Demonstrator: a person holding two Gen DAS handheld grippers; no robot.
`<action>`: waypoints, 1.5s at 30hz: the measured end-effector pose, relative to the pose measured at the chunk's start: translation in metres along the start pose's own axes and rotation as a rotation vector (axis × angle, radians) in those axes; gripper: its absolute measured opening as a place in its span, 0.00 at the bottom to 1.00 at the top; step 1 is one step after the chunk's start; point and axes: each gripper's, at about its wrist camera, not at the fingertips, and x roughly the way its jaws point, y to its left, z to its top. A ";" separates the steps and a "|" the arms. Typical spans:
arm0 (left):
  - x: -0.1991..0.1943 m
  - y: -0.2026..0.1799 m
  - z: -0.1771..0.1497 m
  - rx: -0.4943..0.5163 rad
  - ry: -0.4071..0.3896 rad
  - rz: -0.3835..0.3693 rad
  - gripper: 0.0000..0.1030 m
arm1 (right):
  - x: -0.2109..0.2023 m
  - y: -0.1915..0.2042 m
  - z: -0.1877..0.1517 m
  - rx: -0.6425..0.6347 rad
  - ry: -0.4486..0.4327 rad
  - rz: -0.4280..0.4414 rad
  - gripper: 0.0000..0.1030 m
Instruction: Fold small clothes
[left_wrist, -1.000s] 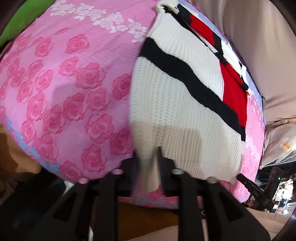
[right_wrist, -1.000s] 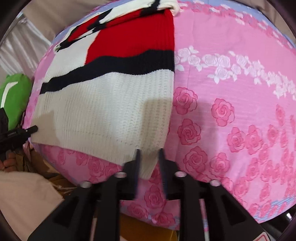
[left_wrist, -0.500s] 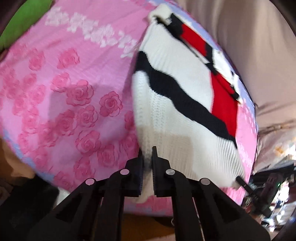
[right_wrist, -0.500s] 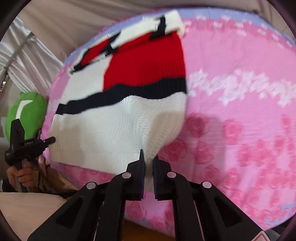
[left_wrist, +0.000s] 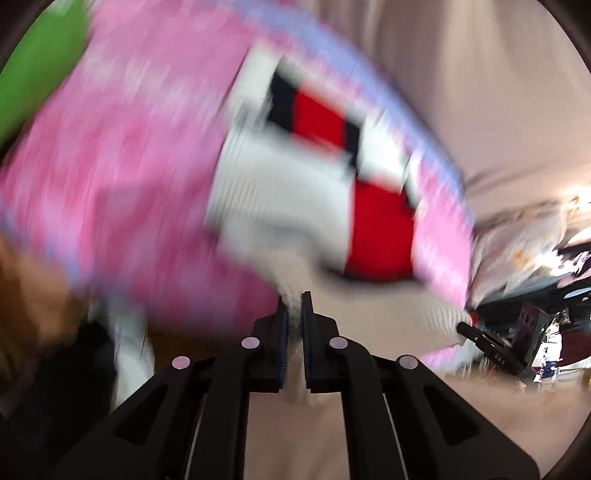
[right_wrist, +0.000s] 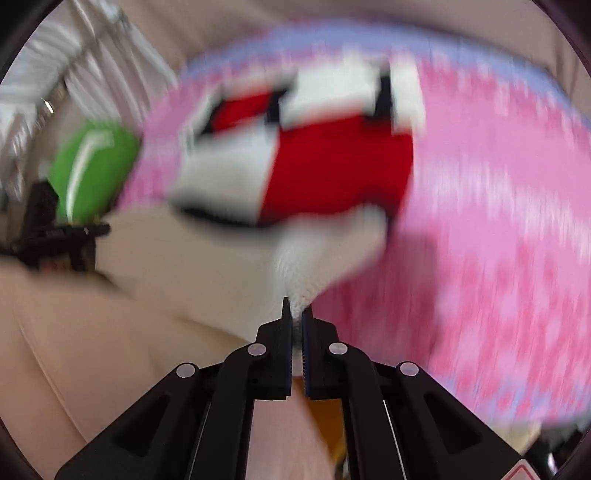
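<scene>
A small knitted sweater (left_wrist: 280, 192), white with red blocks and black stripes, lies on a pink rose-patterned bedspread (left_wrist: 110, 184). My left gripper (left_wrist: 293, 306) is shut on the sweater's white hem and holds it lifted off the bed. My right gripper (right_wrist: 296, 317) is shut on the other hem corner (right_wrist: 301, 295), also lifted. The sweater (right_wrist: 332, 166) hangs between the two grippers, its upper part still on the bedspread (right_wrist: 498, 221). Both views are blurred by motion.
A green pillow (left_wrist: 33, 70) lies at the bed's far left, also in the right wrist view (right_wrist: 88, 173). Beige curtain fabric (left_wrist: 480, 92) hangs behind the bed. The other gripper shows at each view's edge (left_wrist: 495, 347) (right_wrist: 51, 236).
Both grippers closed on the sweater's bottom hem, then lifted it up and away from the bed edge. The hem now hangs in the air and the lower white part is raised.
</scene>
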 end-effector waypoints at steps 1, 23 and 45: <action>0.003 -0.005 0.025 0.029 -0.051 0.004 0.05 | 0.001 -0.008 0.035 0.007 -0.093 -0.009 0.03; 0.132 0.004 0.169 0.094 -0.254 0.328 0.69 | 0.137 -0.079 0.173 0.232 -0.267 -0.222 0.57; 0.198 0.008 0.272 0.056 -0.142 0.395 0.06 | 0.157 -0.174 0.263 0.424 -0.269 -0.091 0.08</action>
